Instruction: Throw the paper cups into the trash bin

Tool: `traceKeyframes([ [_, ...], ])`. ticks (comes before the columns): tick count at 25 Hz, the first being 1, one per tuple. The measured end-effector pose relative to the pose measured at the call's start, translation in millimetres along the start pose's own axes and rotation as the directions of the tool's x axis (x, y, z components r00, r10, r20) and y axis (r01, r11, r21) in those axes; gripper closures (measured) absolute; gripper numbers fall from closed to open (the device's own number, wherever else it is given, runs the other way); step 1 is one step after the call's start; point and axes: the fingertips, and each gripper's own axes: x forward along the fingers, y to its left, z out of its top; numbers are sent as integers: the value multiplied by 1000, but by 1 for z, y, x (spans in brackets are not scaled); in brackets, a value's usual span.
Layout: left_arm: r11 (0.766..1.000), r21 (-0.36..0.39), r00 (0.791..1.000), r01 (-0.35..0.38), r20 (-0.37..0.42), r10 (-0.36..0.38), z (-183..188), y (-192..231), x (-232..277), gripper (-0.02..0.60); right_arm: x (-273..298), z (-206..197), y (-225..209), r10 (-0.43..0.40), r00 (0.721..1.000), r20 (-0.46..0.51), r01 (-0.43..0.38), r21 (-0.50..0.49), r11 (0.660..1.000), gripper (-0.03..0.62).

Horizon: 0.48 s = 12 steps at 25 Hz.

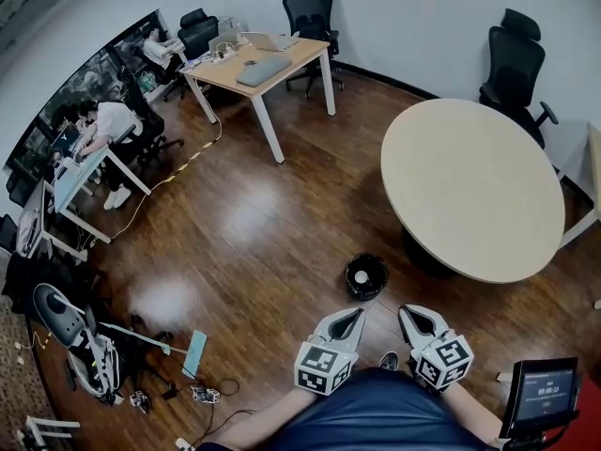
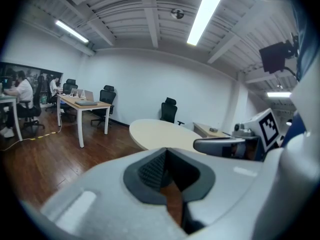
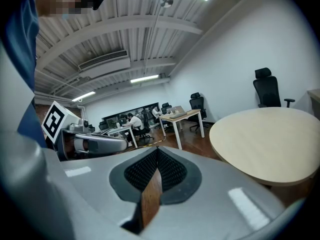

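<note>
A small black mesh trash bin (image 1: 381, 264) stands on the wooden floor beside the round table, with a white paper cup (image 1: 362, 276) lying inside it. Both grippers hang just in front of the person, a little nearer than the bin. My left gripper (image 1: 356, 313) is shut with nothing between its jaws, and its tips point toward the bin. My right gripper (image 1: 406, 310) is likewise shut and empty. In the left gripper view the left gripper (image 2: 165, 150) has its tips together, as does the right gripper (image 3: 157, 149) in its own view. No cup shows outside the bin.
A round beige table (image 1: 470, 186) fills the right side, with black office chairs (image 1: 512, 64) behind it. A rectangular desk (image 1: 258, 64) stands at the back. People sit at desks (image 1: 103, 125) at the left. Cables and gear (image 1: 84, 346) litter the floor at the lower left. A small screen (image 1: 540, 393) sits at the lower right.
</note>
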Motion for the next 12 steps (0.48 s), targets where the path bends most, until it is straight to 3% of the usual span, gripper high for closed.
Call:
traceKeyframes([
  [12,1000,-8,1000,-10,-4,10,-5,4,-2,578,2,-4,2,5,1000,-6,-5,1,1000,583],
])
